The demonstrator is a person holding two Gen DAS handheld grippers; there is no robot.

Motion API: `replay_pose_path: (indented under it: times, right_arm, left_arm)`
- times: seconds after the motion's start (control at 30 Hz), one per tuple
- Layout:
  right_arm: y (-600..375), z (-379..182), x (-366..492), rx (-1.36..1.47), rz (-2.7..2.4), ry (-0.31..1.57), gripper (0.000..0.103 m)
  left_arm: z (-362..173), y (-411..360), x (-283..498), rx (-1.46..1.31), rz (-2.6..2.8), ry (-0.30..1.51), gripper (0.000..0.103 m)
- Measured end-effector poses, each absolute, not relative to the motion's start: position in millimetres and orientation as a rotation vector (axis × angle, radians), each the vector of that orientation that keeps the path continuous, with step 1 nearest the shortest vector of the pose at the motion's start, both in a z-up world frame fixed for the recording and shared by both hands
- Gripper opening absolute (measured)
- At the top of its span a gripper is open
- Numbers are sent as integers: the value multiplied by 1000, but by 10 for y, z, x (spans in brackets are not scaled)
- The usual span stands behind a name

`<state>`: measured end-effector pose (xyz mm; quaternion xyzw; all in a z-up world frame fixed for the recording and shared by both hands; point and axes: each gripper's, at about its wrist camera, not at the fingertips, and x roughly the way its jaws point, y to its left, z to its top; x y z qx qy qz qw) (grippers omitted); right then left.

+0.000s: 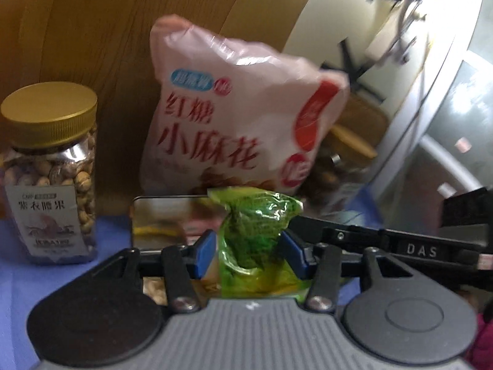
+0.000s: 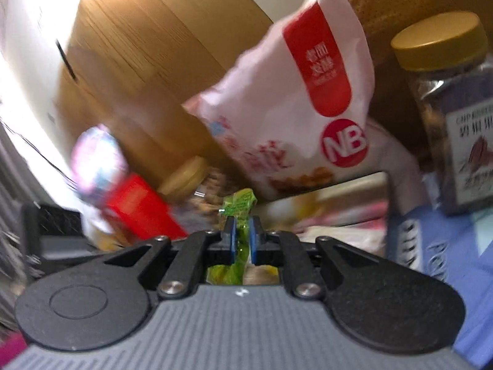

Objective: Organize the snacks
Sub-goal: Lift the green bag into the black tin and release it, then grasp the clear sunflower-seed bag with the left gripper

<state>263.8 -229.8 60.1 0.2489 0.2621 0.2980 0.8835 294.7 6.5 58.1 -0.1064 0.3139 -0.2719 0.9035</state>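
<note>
The green packet (image 1: 255, 240) sits right between my left gripper (image 1: 250, 252) pads, its crinkled body standing roughly upright, long axis running from 6 toward 12 o'clock in that view, and the blue pads press its sides from 9 and 3. My right gripper (image 2: 242, 240) also has a green packet (image 2: 238, 206) pinched, pads nearly together on a thin fold, the rest poking out toward 12 o'clock. I cannot tell whether this is one packet shared by both hands or two alike; either way each hand is already on its load, so neither is nearer. Beyond the left one, at 12 o'clock, leans one pink snack bag (image 1: 240, 114) against the wooden panel (image 1: 92, 24), and at 9 o'clock stands one nut jar (image 1: 52, 172) with a gold lid. From the right wrist I count that pink bag (image 2: 302, 108) at 1 o'clock, a gold-lidded jar (image 2: 453, 114) at 3 o'clock, one red-and-white pack (image 2: 123, 182) at 9 o'clock, blurred, and a second jar lying behind it. My judgement: the packet goes forward, into the gap before the bag.
</note>
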Motion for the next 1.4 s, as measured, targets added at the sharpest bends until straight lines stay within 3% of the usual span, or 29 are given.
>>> replay_pose_path:
  times: [0.13,0.3,0.4,0.57,0.7,0.93,1.27,1.4]
  right_arm:
    - [-2151,561,2636,374,542,516,25]
    - [-2273,666,2400,385,514,444,26]
    - [-2261,758,2084,410,537,429,26]
    - [-2011,560,1578,406,759,625,27]
    - [-1624,239,1515,338,808,817,27]
    - [-1292,79,1676,282,757,882,25]
    - [-1240,-35,1403,496,855,1001,27]
    - [-1126,-77,1150,532,952,1065,27]
  left_arm:
    - [554,20,2859,-173,-541,638,54]
    - [743,159,2478,-165,-577,598,56]
    - [813,397,2076,-212,-612,579,66]
    - [534,873,1404,-285,-568,667,66]
    - [148,1269,949,-512,-552,736,66]
    - [-373,1452,606,-682,-488,776,50]
    - [-439,1561,494,-727,-473,754,49]
    - [-512,1702,369,-804,-492,733,42]
